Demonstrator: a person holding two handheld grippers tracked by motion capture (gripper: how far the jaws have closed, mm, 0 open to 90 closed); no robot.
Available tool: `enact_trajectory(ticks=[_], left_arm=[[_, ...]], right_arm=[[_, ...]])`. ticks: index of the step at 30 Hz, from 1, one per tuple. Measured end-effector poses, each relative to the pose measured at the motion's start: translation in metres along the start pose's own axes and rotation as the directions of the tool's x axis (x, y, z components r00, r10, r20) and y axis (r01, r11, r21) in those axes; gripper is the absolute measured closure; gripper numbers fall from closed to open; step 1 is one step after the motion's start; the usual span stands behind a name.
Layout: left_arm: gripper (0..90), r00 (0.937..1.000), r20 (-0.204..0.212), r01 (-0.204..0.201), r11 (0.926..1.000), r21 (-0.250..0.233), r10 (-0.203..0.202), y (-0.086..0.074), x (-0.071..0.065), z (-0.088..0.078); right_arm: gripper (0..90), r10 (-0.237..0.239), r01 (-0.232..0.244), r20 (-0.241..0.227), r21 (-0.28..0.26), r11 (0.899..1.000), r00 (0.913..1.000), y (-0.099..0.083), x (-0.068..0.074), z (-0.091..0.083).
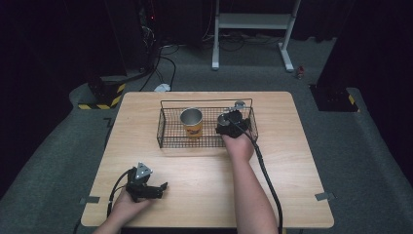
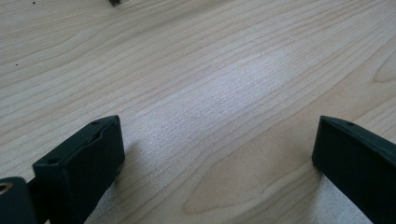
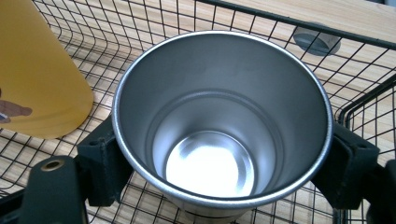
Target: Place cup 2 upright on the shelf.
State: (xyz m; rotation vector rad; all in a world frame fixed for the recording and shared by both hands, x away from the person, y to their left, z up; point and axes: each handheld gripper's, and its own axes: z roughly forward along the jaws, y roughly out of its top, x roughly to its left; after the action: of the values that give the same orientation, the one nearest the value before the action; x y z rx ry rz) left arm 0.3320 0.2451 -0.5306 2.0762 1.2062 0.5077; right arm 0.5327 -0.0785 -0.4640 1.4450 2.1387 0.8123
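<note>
A black wire basket (image 1: 159, 127) stands at the back middle of the wooden table (image 1: 204, 195). Inside it a yellow cup (image 1: 192, 123) with a metal inside stands upright at the left. To its right my right gripper (image 1: 229, 122) is shut on a steel cup (image 1: 223, 119). In the right gripper view the steel cup (image 3: 219, 116) is upright and empty, both black jaws of my right gripper (image 3: 224, 158) pressing its sides, the yellow cup (image 3: 37, 79) beside it. My left gripper (image 1: 162, 190) rests at the front left. Bare wood lies between the wide-apart jaws of my left gripper (image 2: 217, 135).
A small grey round disc (image 1: 239, 104) lies on the table just behind the basket's back rail. Grey tape strips (image 1: 325, 196) mark the table's side edges. Beyond the table stand a white frame (image 1: 253, 22) and a yellow-black striped base (image 1: 102, 100) on the floor.
</note>
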Motion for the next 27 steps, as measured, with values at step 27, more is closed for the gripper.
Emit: enact_trajectory(ticks=[27], left_arm=[[2.8, 1.0, -0.005, 0.0, 1.0, -0.001, 0.0, 0.0001, 0.0, 0.0001]], right_arm=[[9.0, -0.011, 0.011, 0.009, 0.004, 1.0, 0.9999, -0.0009, -0.0016, -0.0045]])
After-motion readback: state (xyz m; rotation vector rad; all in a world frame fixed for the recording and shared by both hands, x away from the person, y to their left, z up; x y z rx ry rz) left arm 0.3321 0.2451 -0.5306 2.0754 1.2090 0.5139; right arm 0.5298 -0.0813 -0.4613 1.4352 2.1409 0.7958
